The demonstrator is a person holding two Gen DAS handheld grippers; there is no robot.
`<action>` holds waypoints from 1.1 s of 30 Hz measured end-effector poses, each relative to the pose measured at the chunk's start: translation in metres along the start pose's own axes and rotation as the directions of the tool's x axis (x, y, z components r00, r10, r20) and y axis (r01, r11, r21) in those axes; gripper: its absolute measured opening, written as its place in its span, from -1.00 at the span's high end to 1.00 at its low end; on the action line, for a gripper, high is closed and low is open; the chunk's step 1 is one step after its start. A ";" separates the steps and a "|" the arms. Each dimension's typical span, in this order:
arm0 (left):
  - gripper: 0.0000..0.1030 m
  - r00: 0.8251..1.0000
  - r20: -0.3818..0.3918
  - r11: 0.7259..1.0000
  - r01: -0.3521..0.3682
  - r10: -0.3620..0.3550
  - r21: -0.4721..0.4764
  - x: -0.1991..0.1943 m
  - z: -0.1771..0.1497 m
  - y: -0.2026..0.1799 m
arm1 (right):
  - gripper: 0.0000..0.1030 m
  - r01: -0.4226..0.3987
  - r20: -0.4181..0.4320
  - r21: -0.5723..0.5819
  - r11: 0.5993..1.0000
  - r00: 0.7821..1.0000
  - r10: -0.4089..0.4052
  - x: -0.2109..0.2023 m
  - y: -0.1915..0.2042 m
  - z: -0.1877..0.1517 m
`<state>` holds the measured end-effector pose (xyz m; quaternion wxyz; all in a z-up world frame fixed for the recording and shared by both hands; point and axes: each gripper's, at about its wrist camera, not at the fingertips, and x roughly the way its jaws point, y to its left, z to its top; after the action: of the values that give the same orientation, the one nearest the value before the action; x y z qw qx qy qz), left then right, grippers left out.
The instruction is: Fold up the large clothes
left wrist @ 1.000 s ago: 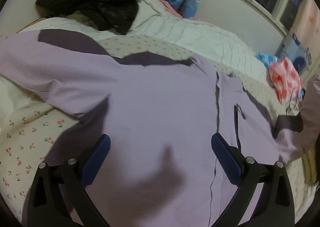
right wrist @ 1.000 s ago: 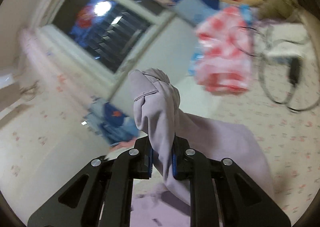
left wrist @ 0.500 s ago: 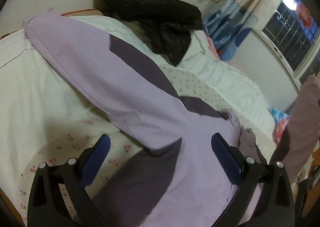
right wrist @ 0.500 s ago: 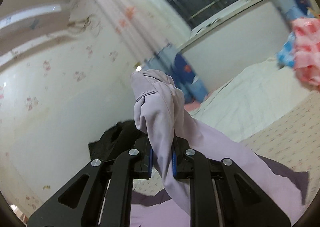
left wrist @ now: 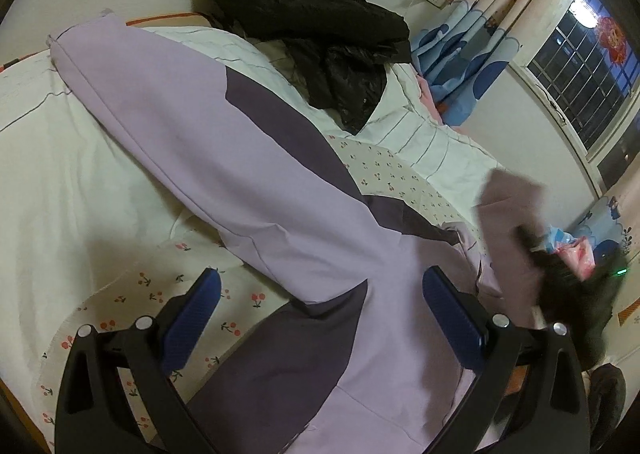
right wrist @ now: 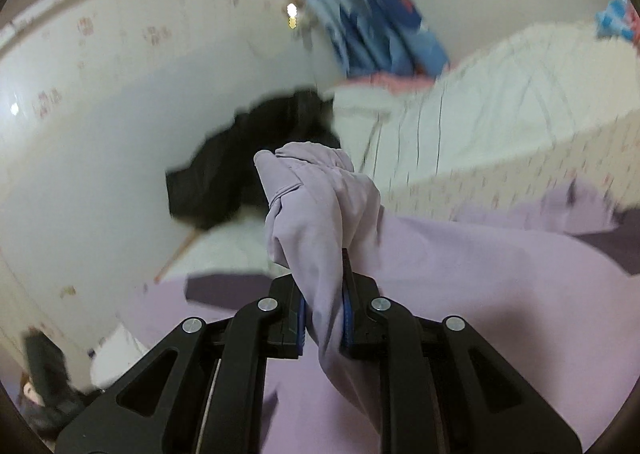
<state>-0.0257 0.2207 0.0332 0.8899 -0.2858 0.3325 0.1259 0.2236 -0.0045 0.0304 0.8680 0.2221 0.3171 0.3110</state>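
Observation:
A large lilac jacket [left wrist: 280, 213] with dark purple panels lies spread across the bed, one sleeve stretched toward the upper left corner. My left gripper [left wrist: 320, 314] hovers open just above the jacket's body, with nothing between its blue pads. My right gripper [right wrist: 322, 318] is shut on a bunched lilac sleeve end [right wrist: 312, 197] of the same jacket [right wrist: 460, 294] and holds it over the garment. In the left wrist view that gripper shows as a dark blur [left wrist: 572, 286] at the right, with the lifted lilac cloth [left wrist: 508, 213] beside it.
A black coat [left wrist: 320, 29] is piled at the head of the bed, seen also as the black coat [right wrist: 248, 165] near the wall. The bed [left wrist: 80, 173] has a cream quilt and cherry-print sheet. Blue curtains [left wrist: 460, 65], a barred window [left wrist: 580, 65] and pink clothes [left wrist: 580, 254] are on the right.
My right gripper swung with the sleeve end from facing the window toward the bed head, coming lower over the jacket. The left wrist view shifted toward the spread sleeve, then stayed put.

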 end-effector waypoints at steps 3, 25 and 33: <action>-0.88 1.000 -0.008 1.000 0.003 -0.003 -0.001 0.002 0.000 -0.001 | 0.73 0.005 -0.064 -0.010 1.000 0.998 -0.006 0.027 -0.004 -0.028; -0.88 0.993 0.003 0.980 0.112 -0.114 0.165 0.024 -0.025 -0.082 | -0.87 0.251 0.036 0.005 0.968 0.967 -0.251 -0.114 -0.029 -0.040; -0.88 0.979 -0.204 0.951 0.068 -0.005 0.301 0.128 -0.056 -0.141 | -0.87 0.515 -0.116 0.240 0.823 0.857 -0.502 -0.142 -0.157 -0.088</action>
<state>0.0999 0.0784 -0.0263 0.8875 -0.1615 0.4307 0.0268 0.1401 -0.1957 -0.0642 0.8742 0.2351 0.4239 0.0291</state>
